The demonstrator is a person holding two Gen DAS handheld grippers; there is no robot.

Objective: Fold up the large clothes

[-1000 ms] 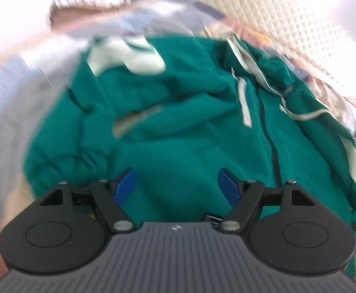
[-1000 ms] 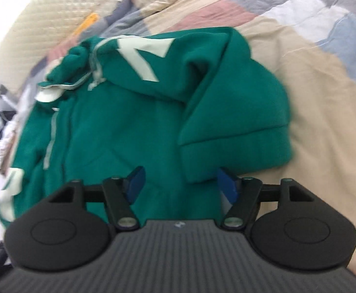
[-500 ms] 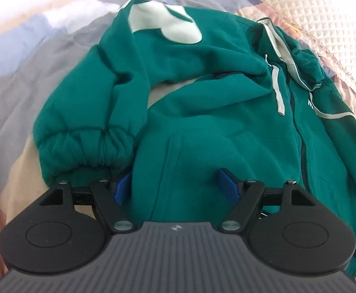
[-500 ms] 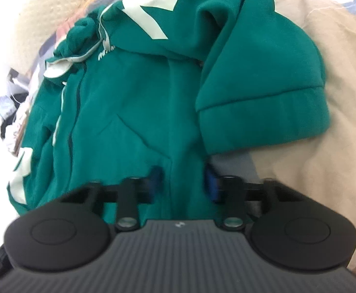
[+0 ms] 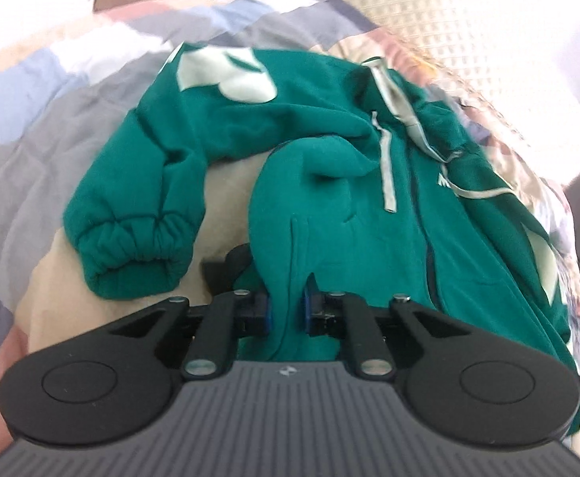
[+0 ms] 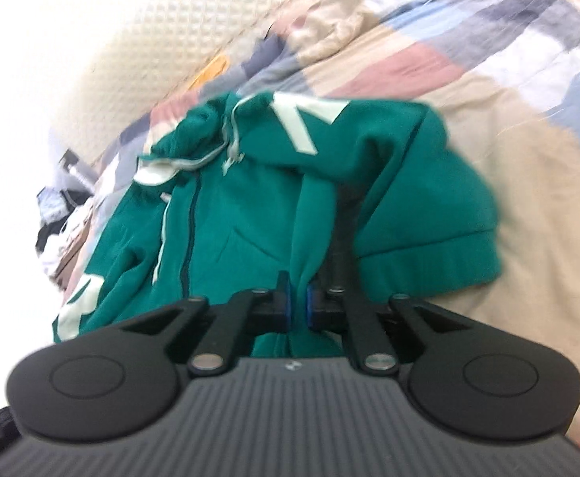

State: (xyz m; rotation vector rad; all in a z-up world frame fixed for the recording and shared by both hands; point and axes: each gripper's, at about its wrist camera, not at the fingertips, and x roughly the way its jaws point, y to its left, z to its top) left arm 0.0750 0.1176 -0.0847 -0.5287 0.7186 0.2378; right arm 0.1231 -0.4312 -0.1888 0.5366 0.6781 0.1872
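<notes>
Fleece of the green hoodie [image 5: 341, 238] bunches into thick ridges where the left gripper [image 5: 288, 310] and right gripper [image 6: 298, 304], jaws just closed, pinch its hem above the patchwork quilt [image 6: 528, 167].

Motion blur smears the green hoodie [image 6: 226, 214], whose lower hem lies hidden behind the gripper body.

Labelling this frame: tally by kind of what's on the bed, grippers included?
Hoodie: 1, green, zip front
Quilt: 1, patchwork, under the hoodie
Grippers: 2, left gripper and right gripper, each just closed on the hoodie's hem
Total: 4
</notes>
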